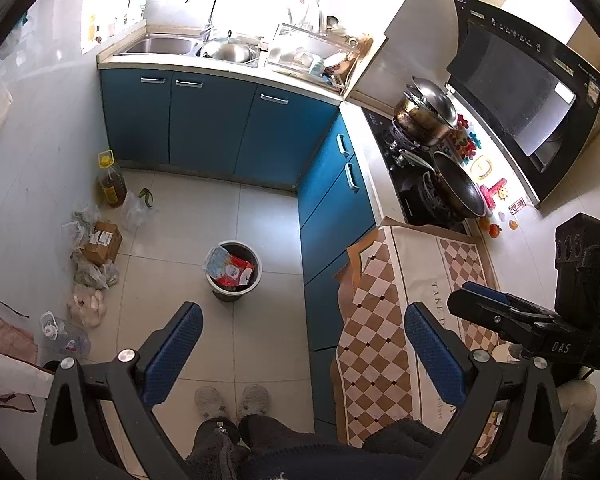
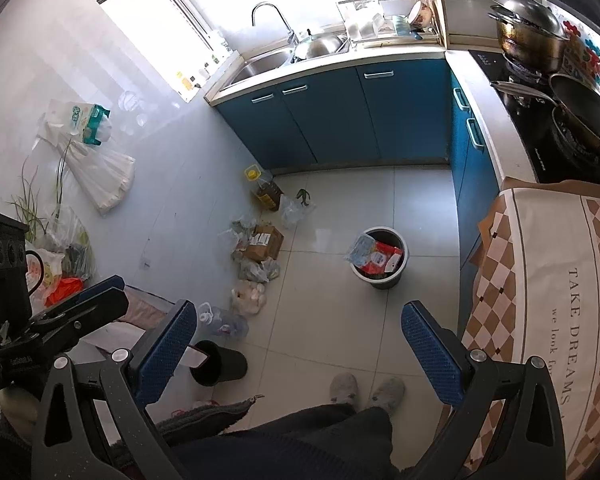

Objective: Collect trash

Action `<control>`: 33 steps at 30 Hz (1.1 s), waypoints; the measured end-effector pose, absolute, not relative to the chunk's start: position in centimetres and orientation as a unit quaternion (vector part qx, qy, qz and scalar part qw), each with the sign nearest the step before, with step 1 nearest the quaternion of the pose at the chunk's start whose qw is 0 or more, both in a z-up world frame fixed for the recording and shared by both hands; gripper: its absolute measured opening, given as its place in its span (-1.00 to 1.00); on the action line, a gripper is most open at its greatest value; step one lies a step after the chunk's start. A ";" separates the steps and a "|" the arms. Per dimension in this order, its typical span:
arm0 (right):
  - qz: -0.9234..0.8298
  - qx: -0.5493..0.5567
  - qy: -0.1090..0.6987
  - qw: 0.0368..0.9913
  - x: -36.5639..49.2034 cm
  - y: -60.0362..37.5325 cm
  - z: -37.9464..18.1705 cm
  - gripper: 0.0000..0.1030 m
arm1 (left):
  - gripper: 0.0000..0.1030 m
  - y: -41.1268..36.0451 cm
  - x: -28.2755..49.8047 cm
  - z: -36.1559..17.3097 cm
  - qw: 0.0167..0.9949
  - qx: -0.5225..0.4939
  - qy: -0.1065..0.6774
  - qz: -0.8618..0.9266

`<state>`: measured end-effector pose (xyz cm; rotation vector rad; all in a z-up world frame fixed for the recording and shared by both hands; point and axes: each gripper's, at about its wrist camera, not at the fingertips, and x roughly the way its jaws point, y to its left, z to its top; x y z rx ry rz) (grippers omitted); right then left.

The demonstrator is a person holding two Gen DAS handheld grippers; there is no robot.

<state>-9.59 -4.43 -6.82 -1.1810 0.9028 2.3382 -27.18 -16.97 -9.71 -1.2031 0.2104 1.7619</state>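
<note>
Standing over the trash bin (image 1: pixel 233 271), both claws, the left claw (image 1: pixel 302 354) and the right claw (image 2: pixel 299 350), are wide open and empty; go low, grab one floor bag (image 1: pixel 86 305) gently.

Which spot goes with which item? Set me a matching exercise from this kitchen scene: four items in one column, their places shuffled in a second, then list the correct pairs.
Items
1. trash bin
2. oil bottle
3. frying pan
4. cardboard box

Places
A. on the stove
B. on the floor by the wall, among plastic bags
C. in the middle of the tiled floor, holding wrappers
D. on the floor at the end of the blue cabinets below the sink

Pairs: 1-C, 2-D, 3-A, 4-B
</note>
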 end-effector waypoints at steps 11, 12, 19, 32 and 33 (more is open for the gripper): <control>0.828 -0.419 0.323 0.186 -9.4 -4.5 -7.1 1.00 | 1.00 -17.0 -27.2 -9.7 0.478 -0.494 0.086 0.721; 0.828 -0.419 0.322 0.185 -9.3 -4.5 -7.1 1.00 | 1.00 -17.0 -27.2 -9.7 0.478 -0.494 0.086 0.721; 0.828 -0.420 0.322 0.185 -9.3 -4.4 -7.1 1.00 | 1.00 -16.9 -26.3 -10.0 0.480 -0.493 0.091 0.720; 0.828 -0.417 0.326 0.185 -9.0 -4.4 -7.2 1.00 | 1.00 -16.5 -25.8 -9.5 0.483 -0.489 0.091 0.721; 0.828 -0.417 0.326 0.186 -8.9 -4.5 -7.3 1.00 | 1.00 -16.5 -25.8 -9.5 0.482 -0.489 0.091 0.721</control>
